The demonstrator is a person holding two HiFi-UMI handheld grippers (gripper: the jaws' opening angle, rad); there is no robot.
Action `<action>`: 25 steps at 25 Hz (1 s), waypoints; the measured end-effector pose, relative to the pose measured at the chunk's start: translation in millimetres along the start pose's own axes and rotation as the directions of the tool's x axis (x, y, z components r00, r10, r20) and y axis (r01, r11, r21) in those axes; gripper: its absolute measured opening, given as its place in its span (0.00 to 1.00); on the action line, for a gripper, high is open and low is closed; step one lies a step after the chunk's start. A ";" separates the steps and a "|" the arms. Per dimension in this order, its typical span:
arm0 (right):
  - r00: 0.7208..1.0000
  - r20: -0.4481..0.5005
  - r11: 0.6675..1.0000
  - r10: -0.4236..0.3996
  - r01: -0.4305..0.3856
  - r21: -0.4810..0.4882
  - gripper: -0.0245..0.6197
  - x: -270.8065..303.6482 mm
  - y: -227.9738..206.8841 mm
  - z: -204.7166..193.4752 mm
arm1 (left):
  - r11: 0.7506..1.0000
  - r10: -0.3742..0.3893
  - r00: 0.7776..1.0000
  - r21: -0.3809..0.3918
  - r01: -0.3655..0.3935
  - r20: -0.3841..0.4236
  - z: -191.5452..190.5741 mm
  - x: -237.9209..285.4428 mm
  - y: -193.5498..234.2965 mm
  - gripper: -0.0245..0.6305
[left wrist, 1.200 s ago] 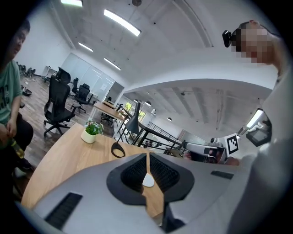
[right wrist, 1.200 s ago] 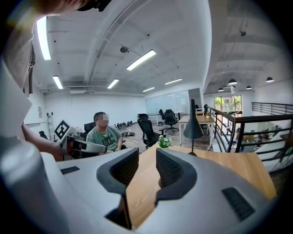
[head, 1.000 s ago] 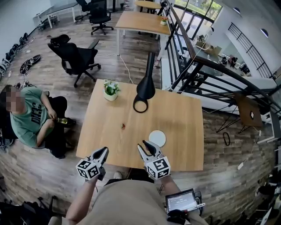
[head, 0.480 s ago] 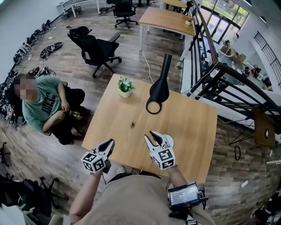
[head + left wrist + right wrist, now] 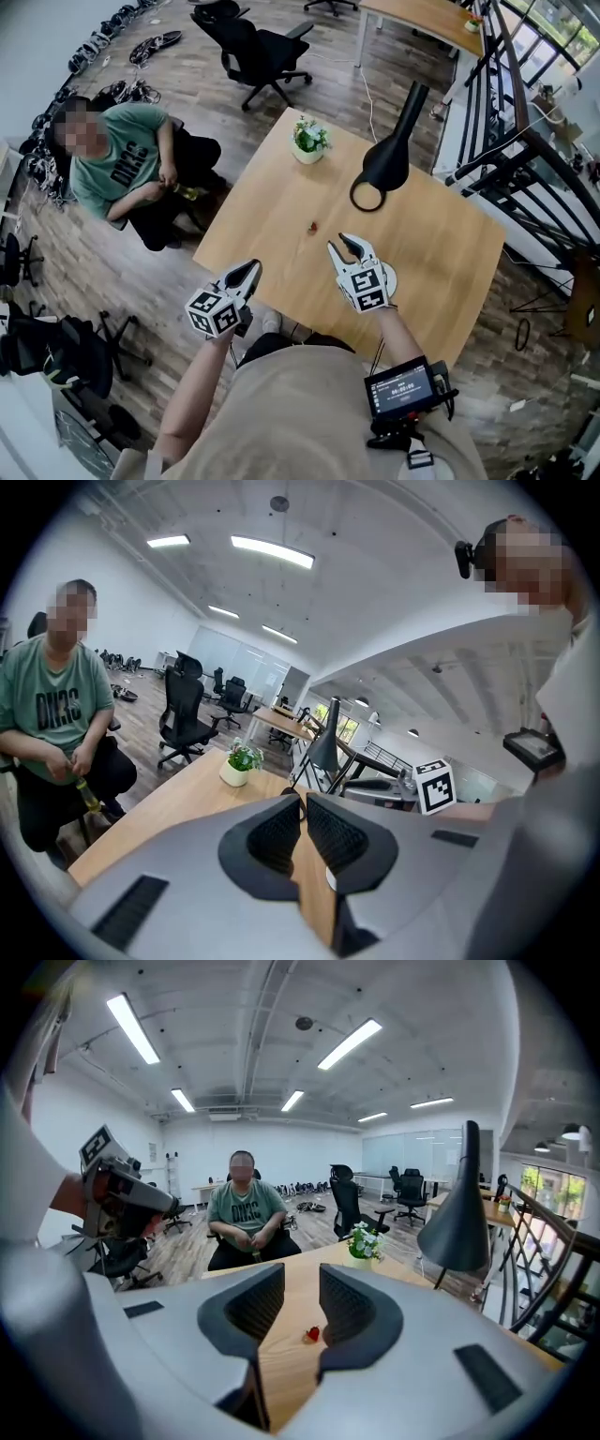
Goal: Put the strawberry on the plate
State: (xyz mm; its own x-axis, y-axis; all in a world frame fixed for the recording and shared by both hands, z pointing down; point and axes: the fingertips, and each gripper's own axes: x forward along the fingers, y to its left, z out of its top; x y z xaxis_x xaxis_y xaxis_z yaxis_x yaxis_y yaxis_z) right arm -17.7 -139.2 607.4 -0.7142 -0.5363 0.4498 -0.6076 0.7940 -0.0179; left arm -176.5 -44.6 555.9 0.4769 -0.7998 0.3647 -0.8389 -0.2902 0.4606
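Observation:
A small red strawberry (image 5: 312, 226) lies on the wooden table (image 5: 441, 244), left of centre. The white plate (image 5: 390, 277) sits near the table's front edge, mostly hidden behind my right gripper (image 5: 349, 242). That gripper hovers over the table a short way right of the berry and nearer to me, open with nothing between its fingers. In the right gripper view the strawberry (image 5: 312, 1334) shows through the gap of the right gripper (image 5: 301, 1274), farther along the tabletop. My left gripper (image 5: 251, 266) hangs at the table's front left edge. In its own view the left gripper (image 5: 304, 803) is shut and empty.
A potted plant (image 5: 307, 141) stands at the table's far left corner. A black lamp (image 5: 389, 159) with a ring base is at the back. A person in a green shirt (image 5: 122, 169) sits left of the table. An office chair (image 5: 253, 52) and a railing (image 5: 506, 122) lie beyond.
The head view has swung, so the table now sits higher and more to the right. My right gripper has come forward over the table, nearer the strawberry, and now covers most of the plate.

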 end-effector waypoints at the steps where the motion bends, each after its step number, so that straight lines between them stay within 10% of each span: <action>1: 1.000 -0.016 1.000 0.013 -0.013 -0.009 0.19 10.5 -3.9 -3.6 | 1.000 0.014 1.000 -0.003 -0.013 0.006 1.6 0.9 1.9 0.05; 25: 0.898 -0.395 0.967 0.193 -0.243 -0.081 0.29 180.4 -15.9 -165.6 | 0.979 0.176 0.981 -0.093 -0.183 -0.083 -33.2 8.6 37.6 0.05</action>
State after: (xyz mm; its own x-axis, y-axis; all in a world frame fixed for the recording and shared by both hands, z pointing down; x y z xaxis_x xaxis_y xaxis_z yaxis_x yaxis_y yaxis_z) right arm -79.3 -201.2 836.7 -0.6215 -0.2161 0.7530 -0.3856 0.9211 -0.0540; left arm -195.2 -45.0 603.3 0.3420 -0.7917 0.5062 -0.8841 -0.0886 0.4589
